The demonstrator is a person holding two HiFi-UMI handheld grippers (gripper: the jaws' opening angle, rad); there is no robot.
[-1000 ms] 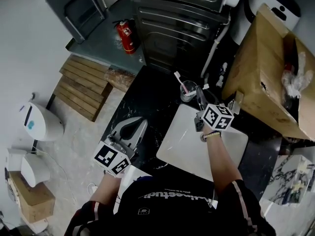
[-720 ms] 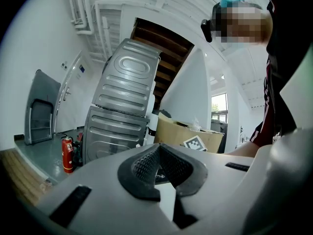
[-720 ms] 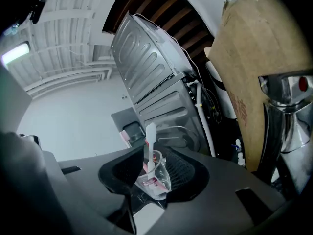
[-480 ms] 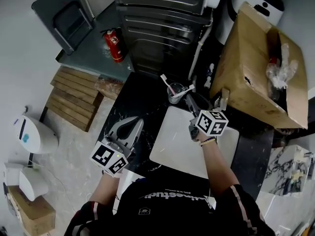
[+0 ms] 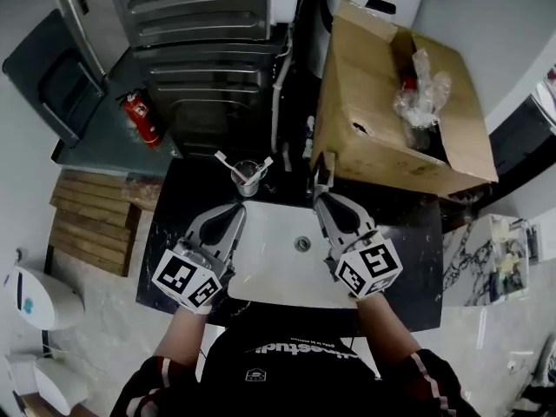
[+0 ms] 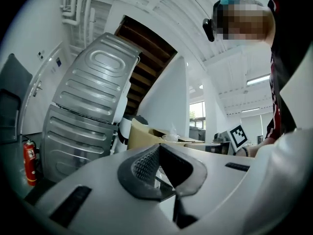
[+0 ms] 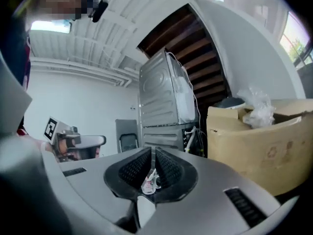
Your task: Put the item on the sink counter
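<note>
Both grippers have drawn level since a second ago: the right gripper (image 5: 324, 201), which then reached across the basin toward the cup, is now back over the basin's right edge. The left gripper (image 5: 234, 210) has come in from the counter's left part to the basin's left edge. The head camera has also swung, so the basin (image 5: 278, 272) now sits mid-view.

The cup (image 5: 248, 179) stands upright on the black counter (image 5: 178, 207), at its back edge, just behind the basin's back left corner. Two brushes lean out of it. Neither gripper touches it; both are near it but apart.

The left gripper's jaws are together with nothing between them. The right gripper's jaws are closing, with only a narrow slit left between the pads and nothing gripped. A small pale thing shows through the slit, too small to tell.

A cardboard box (image 5: 391, 120) stands past the counter's back right corner. A ribbed metal appliance (image 5: 204, 33) stands behind the counter's back edge, and a red extinguisher (image 5: 139, 118) is on the floor to its left.
</note>
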